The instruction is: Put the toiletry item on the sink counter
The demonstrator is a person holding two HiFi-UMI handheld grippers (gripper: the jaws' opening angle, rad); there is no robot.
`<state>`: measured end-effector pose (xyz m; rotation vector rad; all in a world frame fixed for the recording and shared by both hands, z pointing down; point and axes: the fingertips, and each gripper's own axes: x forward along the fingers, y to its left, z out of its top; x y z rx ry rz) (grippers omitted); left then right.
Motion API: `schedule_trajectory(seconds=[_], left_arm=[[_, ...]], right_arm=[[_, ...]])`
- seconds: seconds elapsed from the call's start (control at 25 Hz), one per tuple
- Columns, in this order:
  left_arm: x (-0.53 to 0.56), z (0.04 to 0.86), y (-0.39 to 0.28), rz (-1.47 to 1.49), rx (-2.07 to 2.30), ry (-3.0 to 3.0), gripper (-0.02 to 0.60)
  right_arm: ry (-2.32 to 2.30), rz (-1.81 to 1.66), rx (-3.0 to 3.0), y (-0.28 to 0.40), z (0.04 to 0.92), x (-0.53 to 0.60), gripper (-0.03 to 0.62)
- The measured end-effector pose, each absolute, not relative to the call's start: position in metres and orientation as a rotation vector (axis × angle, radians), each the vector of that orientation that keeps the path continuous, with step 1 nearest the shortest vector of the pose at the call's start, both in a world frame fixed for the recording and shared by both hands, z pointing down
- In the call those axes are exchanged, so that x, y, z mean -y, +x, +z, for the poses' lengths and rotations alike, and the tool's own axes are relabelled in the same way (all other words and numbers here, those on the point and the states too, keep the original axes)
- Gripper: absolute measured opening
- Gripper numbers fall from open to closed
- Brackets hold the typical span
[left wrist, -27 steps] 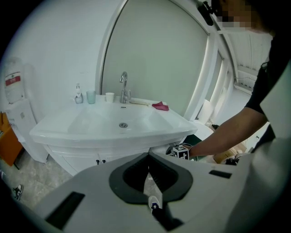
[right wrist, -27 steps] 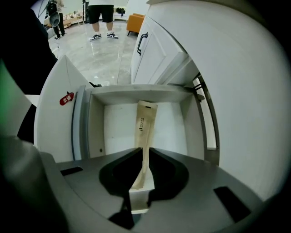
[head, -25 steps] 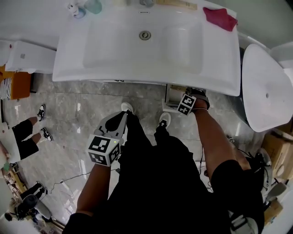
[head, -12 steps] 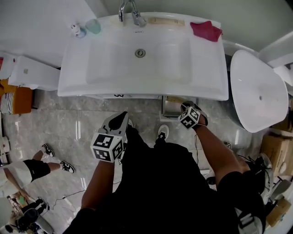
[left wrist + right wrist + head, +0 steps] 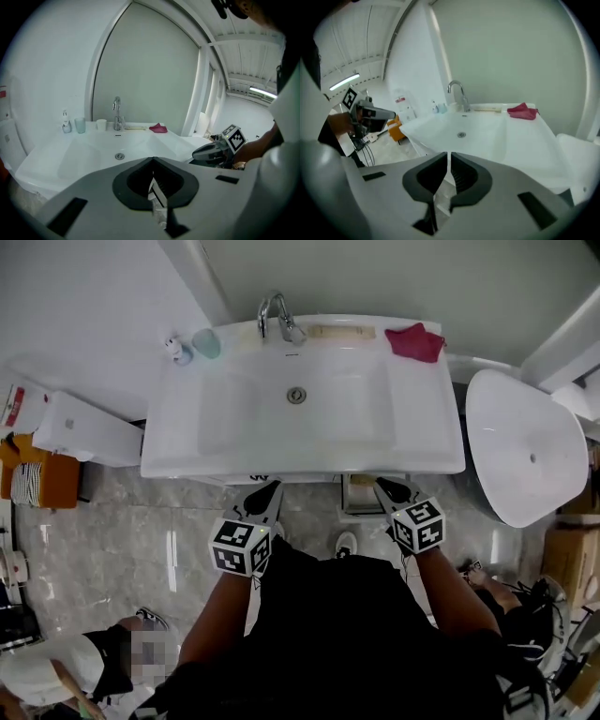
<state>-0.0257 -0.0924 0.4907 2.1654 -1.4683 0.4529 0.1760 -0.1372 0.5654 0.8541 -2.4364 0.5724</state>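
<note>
The white sink counter (image 5: 427, 442) lies ahead of me, with a faucet (image 5: 277, 317) at its back. A small white bottle (image 5: 173, 348) and a teal cup (image 5: 206, 341) stand at the back left, and a red cloth (image 5: 415, 340) lies at the back right. My left gripper (image 5: 269, 488) is shut and empty, pointing at the counter's front edge. My right gripper (image 5: 383, 486) is level with it, its jaws almost touching with nothing between them. The left gripper view shows the bottle (image 5: 66, 124), the cup (image 5: 80, 125) and the right gripper (image 5: 211, 151).
A white oval fixture (image 5: 525, 446) stands right of the counter. A white unit (image 5: 89, 427) and an orange object (image 5: 37, 479) are on the left. A shelf (image 5: 361, 493) sits under the counter's front. A person is on the marble floor at lower left.
The right gripper has risen from the shelf under the counter and now sits level with the left one. My view has tilted up, so the whole counter and faucet show.
</note>
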Motion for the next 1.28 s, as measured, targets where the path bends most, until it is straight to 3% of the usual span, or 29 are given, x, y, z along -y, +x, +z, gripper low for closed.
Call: schedule_trajectory(seconds=[0.44,1.28], left_arm=[[0.132,0.451,-0.089,0.428,1.437,2.301,0.005],[0.155,0.457,-0.202,0.457,1.199,2.454,0.005]], right_arm=[[0.985,0.534,2.582,0.087,0.482,0.158,0.017],[1.277,0.521,2.423,-0.015,0.493,0.165,0.015]])
